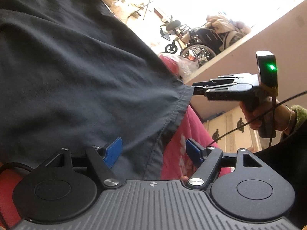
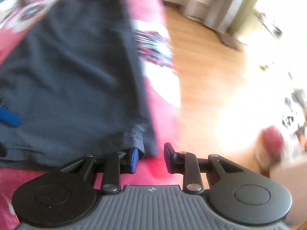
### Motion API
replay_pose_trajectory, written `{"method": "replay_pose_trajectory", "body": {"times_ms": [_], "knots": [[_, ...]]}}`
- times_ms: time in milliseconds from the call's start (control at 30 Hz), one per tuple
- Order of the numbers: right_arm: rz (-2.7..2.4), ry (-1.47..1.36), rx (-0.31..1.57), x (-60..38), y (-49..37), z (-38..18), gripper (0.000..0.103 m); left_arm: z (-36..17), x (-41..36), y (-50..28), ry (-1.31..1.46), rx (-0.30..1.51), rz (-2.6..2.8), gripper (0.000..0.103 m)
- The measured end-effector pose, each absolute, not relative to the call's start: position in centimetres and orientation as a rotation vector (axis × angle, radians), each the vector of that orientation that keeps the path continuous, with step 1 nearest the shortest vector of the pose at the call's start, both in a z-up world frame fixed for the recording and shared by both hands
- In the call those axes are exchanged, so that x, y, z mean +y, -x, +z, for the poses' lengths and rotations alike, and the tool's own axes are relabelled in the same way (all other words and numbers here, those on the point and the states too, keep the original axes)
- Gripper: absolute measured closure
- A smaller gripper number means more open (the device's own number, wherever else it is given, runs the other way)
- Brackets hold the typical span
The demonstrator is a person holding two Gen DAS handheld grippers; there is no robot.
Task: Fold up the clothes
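A dark navy garment (image 1: 76,67) lies spread on a pink patterned bedspread (image 1: 180,145). My left gripper (image 1: 153,151) is open wide, and the garment's hemmed edge runs between its blue pads (image 1: 112,152). My right gripper (image 1: 193,89) points at the garment's far corner, held by a hand (image 1: 268,118). In the blurred right wrist view the right gripper (image 2: 151,158) is open with a narrow gap. The garment (image 2: 76,76) ends in a corner between its fingers, by the left pad and clear of the right one. The left gripper's blue pad (image 2: 9,118) shows at that view's left edge.
The bedspread (image 2: 159,170) ends at a wooden floor (image 2: 201,57) on the right. Wheelchairs (image 1: 201,38) stand in a bright room beyond a wall. A pale cabinet (image 1: 236,126) with metal handles is behind the right gripper. A cable (image 1: 239,126) trails from it.
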State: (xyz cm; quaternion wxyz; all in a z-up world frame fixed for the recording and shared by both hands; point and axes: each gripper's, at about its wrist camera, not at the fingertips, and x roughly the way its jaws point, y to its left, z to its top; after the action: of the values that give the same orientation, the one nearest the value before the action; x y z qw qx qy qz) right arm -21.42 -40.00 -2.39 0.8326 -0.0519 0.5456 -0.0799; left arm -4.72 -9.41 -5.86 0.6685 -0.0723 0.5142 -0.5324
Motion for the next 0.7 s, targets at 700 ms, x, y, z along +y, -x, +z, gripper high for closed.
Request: {"method": "replay_pose_trajectory", "body": {"times_ms": [700], "knots": [[0.015,-0.101,1.101,-43.0,23.3,-1.1,0.042,-6.0,-9.9,6.2,0.073,1.156,-1.220,0.029]]}}
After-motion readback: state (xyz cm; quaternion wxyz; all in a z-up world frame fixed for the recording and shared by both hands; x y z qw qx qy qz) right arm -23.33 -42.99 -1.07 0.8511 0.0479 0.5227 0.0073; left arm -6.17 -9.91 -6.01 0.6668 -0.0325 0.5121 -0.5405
